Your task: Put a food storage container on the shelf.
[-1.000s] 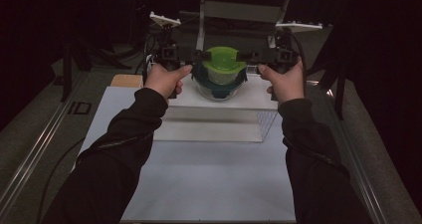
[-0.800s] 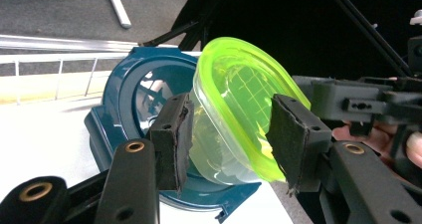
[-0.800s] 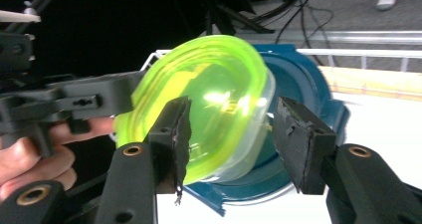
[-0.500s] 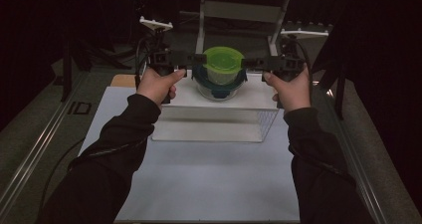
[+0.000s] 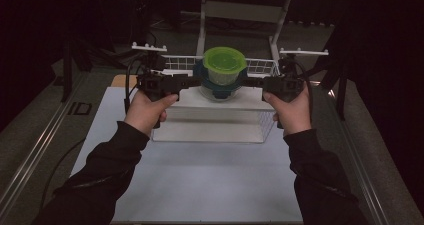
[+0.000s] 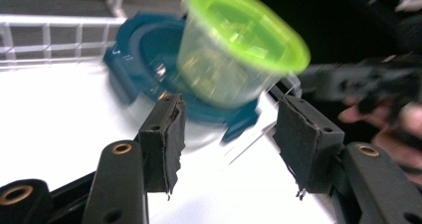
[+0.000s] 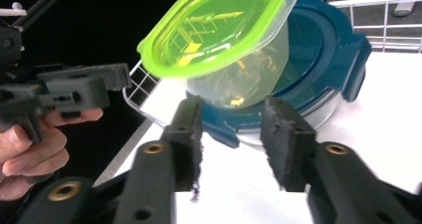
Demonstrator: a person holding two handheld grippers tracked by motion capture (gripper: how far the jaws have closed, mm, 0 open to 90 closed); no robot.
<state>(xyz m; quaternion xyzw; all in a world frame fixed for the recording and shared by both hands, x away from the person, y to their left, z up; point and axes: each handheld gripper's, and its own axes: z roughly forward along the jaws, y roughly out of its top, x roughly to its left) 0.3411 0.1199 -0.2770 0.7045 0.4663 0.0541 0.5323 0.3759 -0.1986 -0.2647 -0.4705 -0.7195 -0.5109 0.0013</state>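
I see a clear cup with a lime-green lid (image 5: 224, 65) sitting on top of a round container with a dark blue lid (image 5: 218, 83), and that stack rests on a white raised platform (image 5: 220, 107) on the table (image 5: 200, 180). A white wire rack (image 5: 260, 65) stands just behind the stack.

My left claw (image 5: 186, 83) comes in from the left side of the stack and my right claw (image 5: 256, 83) from the right, both held level and pointing at each other across it.

In the left gripper view, my left claw (image 6: 226, 134) has its jaws apart; they have just been opening, and nothing sits between the pads. The blue-lidded container (image 6: 149, 59) and the green-lidded cup (image 6: 239, 50) lie just beyond the tips, blurred.

In the right gripper view, my right claw (image 7: 231, 134) also stands apart, though its jaws have just been closing. The rim of the blue lid (image 7: 318, 59) lies right ahead of the gap, and I cannot tell whether the pads touch it. The green lid (image 7: 219, 25) tilts above it, and the other hand (image 7: 30, 149) shows at the left with its gripper.
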